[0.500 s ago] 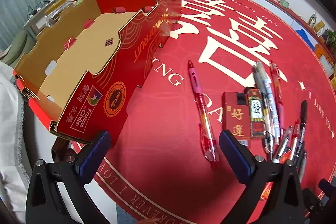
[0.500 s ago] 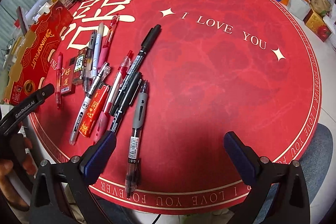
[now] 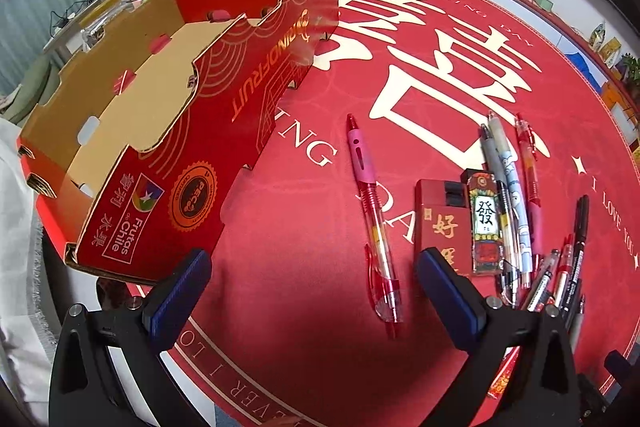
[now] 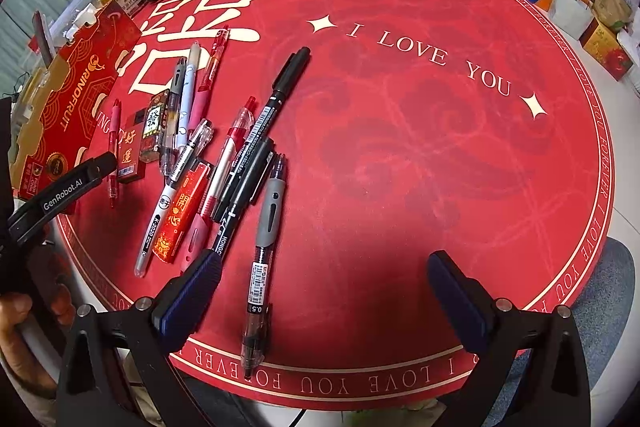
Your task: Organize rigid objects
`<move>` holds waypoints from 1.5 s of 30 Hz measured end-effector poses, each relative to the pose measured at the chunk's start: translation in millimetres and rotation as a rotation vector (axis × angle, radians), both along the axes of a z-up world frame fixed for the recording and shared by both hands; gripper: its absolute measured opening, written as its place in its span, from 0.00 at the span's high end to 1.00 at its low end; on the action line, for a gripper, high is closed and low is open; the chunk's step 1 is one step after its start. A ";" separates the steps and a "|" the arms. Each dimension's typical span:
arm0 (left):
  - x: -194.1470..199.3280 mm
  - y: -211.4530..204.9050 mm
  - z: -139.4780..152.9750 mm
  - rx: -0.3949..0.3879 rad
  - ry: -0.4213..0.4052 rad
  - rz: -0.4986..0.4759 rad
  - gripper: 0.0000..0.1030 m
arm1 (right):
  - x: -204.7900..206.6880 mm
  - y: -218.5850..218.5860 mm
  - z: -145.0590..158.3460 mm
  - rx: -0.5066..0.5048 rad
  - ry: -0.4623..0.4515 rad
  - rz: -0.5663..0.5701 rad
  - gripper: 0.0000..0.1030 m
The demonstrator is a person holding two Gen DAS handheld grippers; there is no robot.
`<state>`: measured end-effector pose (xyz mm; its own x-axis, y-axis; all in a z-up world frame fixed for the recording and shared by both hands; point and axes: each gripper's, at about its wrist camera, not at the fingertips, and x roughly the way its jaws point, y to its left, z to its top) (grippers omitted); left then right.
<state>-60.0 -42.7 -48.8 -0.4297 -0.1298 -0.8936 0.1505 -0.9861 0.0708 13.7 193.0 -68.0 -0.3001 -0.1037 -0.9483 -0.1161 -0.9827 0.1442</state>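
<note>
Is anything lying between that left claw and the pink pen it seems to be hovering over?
Nothing visible. The left gripper is open above bare red mat, and the pink pen lies alone just inside its right finger. The red box sits beyond that finger, apart from the pen.

Cardboard box (image 3: 224, 147) reads "RINOFRUIT" — red mat (image 4: 400, 155), "I LOVE YOU".

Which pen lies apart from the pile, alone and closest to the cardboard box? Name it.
The pink-grip pen with the clear red barrel. It lies by itself between the cardboard box and the red lighter; the other pens crowd together beyond the lighters.
</note>
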 end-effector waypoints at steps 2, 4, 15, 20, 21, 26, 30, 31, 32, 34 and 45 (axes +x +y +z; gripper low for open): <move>-0.2 0.6 1.5 0.002 0.004 -0.001 0.00 | 0.0 -0.2 0.0 0.001 0.001 0.001 0.00; -0.4 0.5 2.7 0.001 0.007 0.000 0.00 | -0.8 -0.7 0.9 0.003 0.000 0.002 0.00; -0.6 -1.0 3.4 0.003 0.008 0.001 0.00 | -1.8 -1.4 3.1 0.003 0.001 0.003 0.00; -0.6 -1.3 2.9 0.000 0.007 0.001 0.00 | -1.8 -0.8 2.4 0.003 0.002 0.003 0.00; -0.6 -1.8 2.7 -0.001 0.006 0.004 0.00 | -1.9 -0.4 2.4 0.003 0.001 0.002 0.00; -1.2 -3.2 1.7 -0.005 0.004 0.010 0.00 | -1.8 -0.5 1.8 0.001 0.002 -0.001 0.00; -1.4 -4.6 1.9 -0.005 0.004 0.013 0.00 | -2.0 -0.5 1.1 0.001 0.002 0.002 0.00; -1.5 -4.7 2.0 -0.004 0.004 0.013 0.00 | -2.0 -0.9 0.8 0.000 0.001 0.002 0.00; -1.4 -5.0 2.1 -0.003 0.005 0.014 0.00 | -2.2 -0.6 0.9 0.001 0.002 0.002 0.00; -1.7 -5.6 2.4 -0.003 0.005 0.014 0.00 | -2.4 -0.5 0.9 0.000 0.001 0.002 0.00; -5.6 -4.1 -2.8 -0.030 -0.004 0.017 0.00 | -1.7 1.5 -0.2 -0.004 -0.003 -0.002 0.00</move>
